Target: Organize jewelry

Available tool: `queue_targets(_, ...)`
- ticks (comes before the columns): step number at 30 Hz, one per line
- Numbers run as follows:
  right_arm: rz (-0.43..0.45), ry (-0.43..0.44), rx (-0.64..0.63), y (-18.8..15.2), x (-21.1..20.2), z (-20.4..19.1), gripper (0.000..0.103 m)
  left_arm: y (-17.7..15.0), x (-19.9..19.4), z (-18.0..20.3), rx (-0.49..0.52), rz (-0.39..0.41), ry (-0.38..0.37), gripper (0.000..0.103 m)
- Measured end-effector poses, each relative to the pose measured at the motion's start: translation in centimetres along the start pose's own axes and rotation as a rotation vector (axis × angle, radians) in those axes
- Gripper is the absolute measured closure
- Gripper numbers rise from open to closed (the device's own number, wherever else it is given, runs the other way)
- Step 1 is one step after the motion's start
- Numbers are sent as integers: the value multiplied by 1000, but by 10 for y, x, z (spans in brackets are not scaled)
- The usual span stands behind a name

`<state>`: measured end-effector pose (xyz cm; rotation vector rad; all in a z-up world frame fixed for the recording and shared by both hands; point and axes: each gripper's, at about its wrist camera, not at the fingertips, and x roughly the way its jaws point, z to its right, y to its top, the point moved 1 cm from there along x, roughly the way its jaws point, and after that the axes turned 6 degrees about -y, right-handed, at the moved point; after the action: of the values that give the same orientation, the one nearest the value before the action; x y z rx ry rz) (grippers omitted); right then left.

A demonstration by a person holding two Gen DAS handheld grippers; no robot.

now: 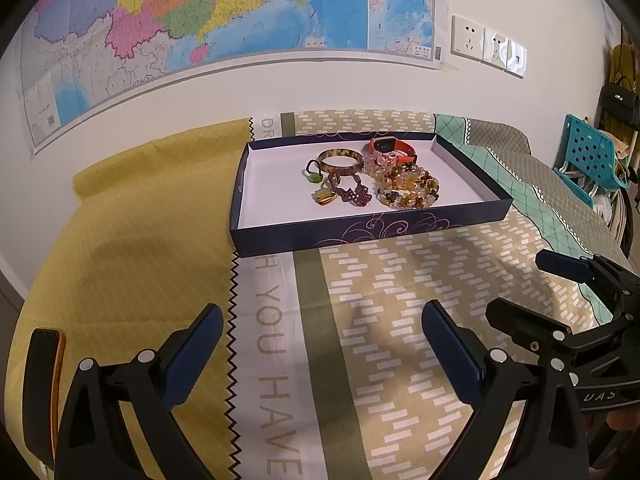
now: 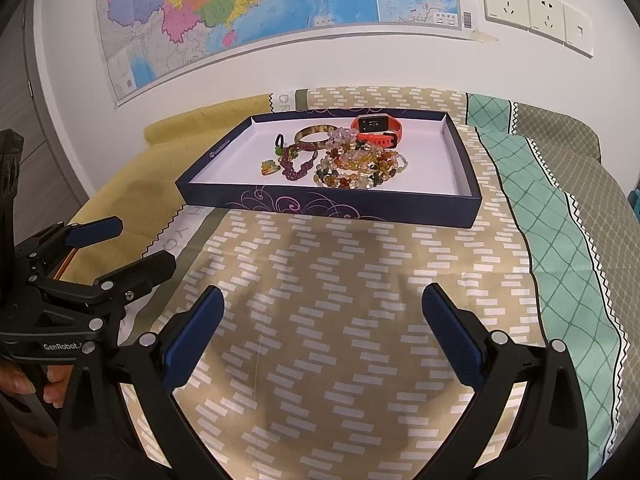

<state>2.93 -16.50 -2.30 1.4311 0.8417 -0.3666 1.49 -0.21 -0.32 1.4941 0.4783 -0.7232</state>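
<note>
Bed [image 2: 360,320] under a patterned sheet; dark tray [image 2: 348,204] on it by the wall, holding bead bracelets [image 2: 360,168], bangle [image 2: 310,133], orange watch [image 2: 376,128] (all heaped mid-tray). My left gripper [image 1: 320,336] and right gripper [image 2: 320,320] hover near it, fingers wide, empty.

Black gripper [image 2: 322,308] frames, blue textured pads [image 2: 192,336], silver screws.

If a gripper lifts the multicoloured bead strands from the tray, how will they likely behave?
The bead strands lie in loose, overlapping loops, so they will probably drape limply and dangle. They touch the purple bead bracelet and the orange watch, so neighbours may be dragged along. Glossy rounded beads may slip between the pads; both grippers are open, short of the tray.
</note>
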Motion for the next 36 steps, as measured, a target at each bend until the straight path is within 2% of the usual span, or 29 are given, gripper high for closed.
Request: queue_targets(36, 0, 0, -2, -2, 0, -1, 5, -2, -2, 1, -2, 0, -2, 7)
